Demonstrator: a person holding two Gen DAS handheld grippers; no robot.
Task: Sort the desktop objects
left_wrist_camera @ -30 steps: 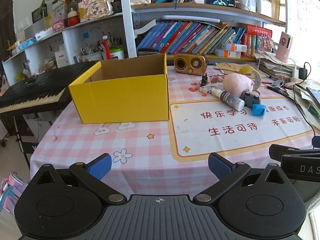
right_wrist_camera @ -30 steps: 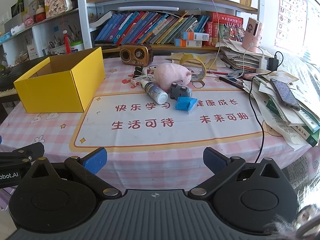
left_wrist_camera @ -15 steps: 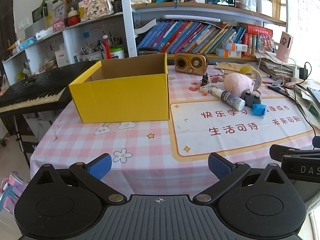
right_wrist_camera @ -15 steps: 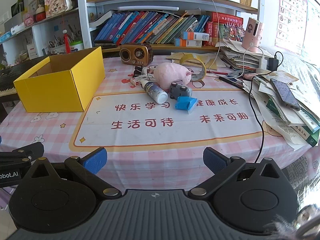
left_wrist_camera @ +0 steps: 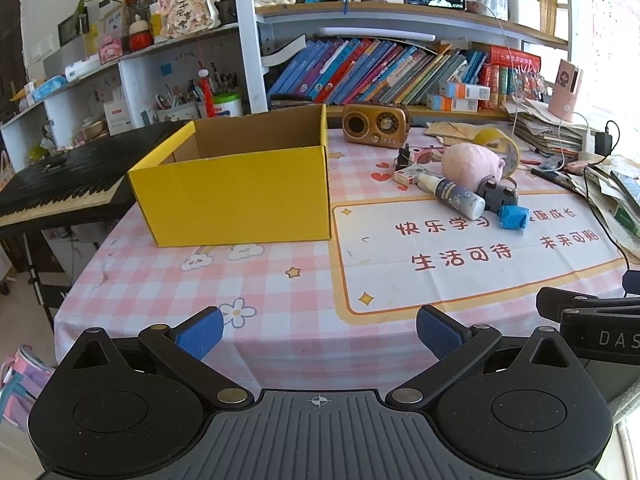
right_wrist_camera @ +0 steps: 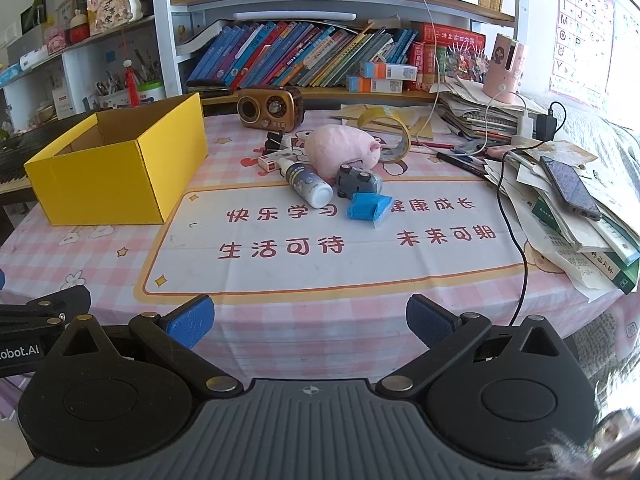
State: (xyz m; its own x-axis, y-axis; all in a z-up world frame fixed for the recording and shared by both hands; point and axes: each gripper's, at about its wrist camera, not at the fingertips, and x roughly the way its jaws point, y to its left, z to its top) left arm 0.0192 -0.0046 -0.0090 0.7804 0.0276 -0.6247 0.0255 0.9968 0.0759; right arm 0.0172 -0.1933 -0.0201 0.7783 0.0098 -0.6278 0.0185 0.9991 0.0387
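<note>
The small objects to be sorted lay in a cluster right of centre in the left wrist view and near the middle of the right wrist view. A pink plush toy (right_wrist_camera: 343, 153) sat at the back of it, with a white spray bottle (right_wrist_camera: 307, 185) lying on its side in front and to the left, a small dark toy car (right_wrist_camera: 359, 185) just beside the bottle's base, and a blue packet (right_wrist_camera: 369, 206) nearest the camera on the white mat (right_wrist_camera: 328, 264) with red characters. A small red-and-white box (right_wrist_camera: 269, 163) and a black binder clip (right_wrist_camera: 273, 139) lay at the cluster's left edge, and a roll of yellow tape (right_wrist_camera: 394, 138) leaned behind the plush. The open yellow cardboard box (left_wrist_camera: 240, 184) stood apart to the left on the pink checked tablecloth (left_wrist_camera: 192, 280). A brown retro radio (right_wrist_camera: 269, 106) stood behind, before the bookshelf. Both tools hung at the lower edge of their frames over the table's near side: the left gripper (left_wrist_camera: 319, 332) with fingers spread wide and empty, the right gripper (right_wrist_camera: 310, 321) likewise wide and holding nothing.
</note>
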